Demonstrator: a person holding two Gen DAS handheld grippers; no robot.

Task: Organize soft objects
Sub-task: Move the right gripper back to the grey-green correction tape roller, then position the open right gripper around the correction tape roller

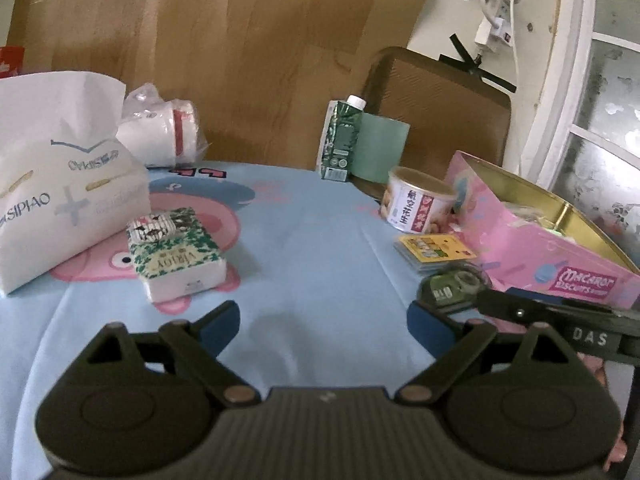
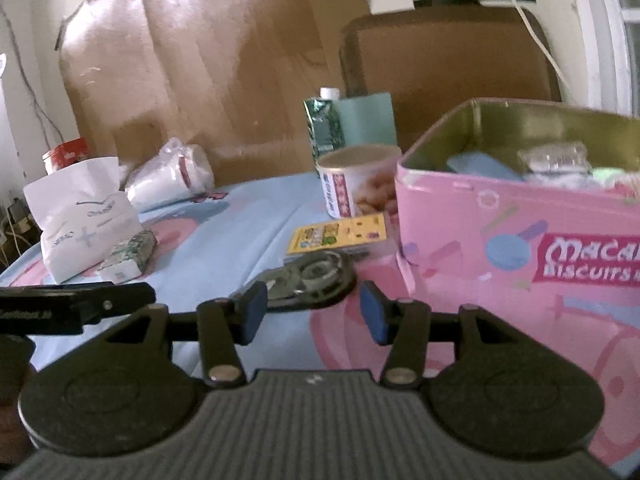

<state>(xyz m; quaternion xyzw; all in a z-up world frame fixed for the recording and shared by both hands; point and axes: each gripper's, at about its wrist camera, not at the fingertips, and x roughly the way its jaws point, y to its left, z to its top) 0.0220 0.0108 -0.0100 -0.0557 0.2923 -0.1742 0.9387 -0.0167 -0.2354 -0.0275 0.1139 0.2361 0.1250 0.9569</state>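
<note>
While left claw (image 1: pixel 323 322) gapes empty; right claw (image 2: pixel 313 312) half-open, empty

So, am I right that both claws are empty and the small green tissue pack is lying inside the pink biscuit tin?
Not quite. The tissue pack lies on the blue tablecloth beside the big white tissue bag, well apart from the pink tin, as the left wrist view shows. Both claws are indeed empty.

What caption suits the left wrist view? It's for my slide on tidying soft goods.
Open left gripper hovers empty over the blue tablecloth, green tissue pack ahead-left, pink biscuit tin right.
</note>
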